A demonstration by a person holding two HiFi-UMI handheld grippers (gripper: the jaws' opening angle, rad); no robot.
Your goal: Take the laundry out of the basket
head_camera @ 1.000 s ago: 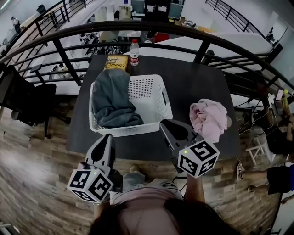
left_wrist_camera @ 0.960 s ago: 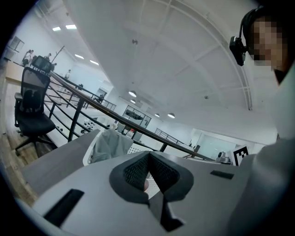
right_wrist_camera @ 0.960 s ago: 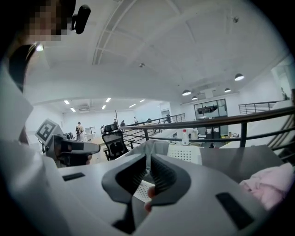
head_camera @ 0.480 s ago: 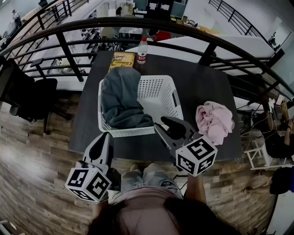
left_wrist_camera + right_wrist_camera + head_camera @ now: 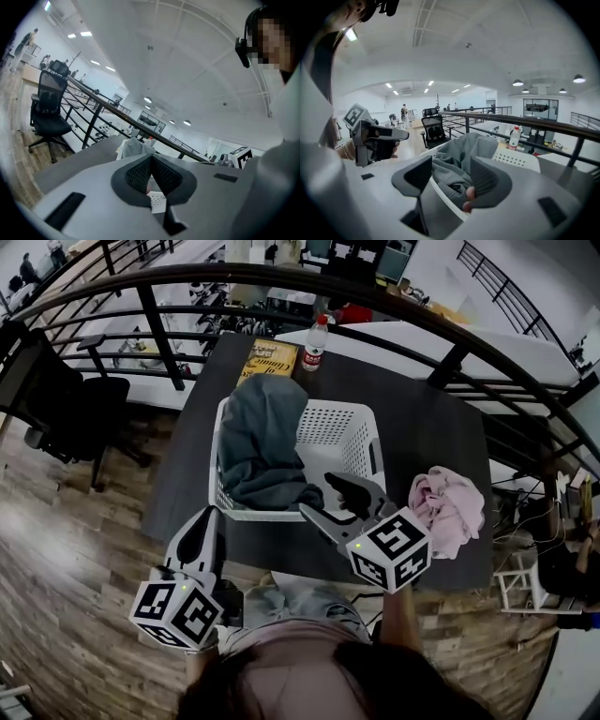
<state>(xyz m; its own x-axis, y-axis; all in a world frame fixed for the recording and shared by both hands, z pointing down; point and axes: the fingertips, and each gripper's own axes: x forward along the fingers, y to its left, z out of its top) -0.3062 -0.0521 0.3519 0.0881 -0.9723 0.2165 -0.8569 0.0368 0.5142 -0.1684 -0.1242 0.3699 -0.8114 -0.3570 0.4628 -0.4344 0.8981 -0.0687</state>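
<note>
1. A white basket stands on a dark table.
2. A grey garment fills the basket's left half and drapes over its far-left rim.
3. A pink garment lies on the table, right of the basket and apart from it.
4. The right gripper is at the basket's near rim. Its jaws are released and have just been opening. They face the grey garment, with nothing gripped between them.
5. The left gripper is clenched and empty, at the table's near-left edge.
6. A bottle and a yellow book sit at the far edge.
</note>
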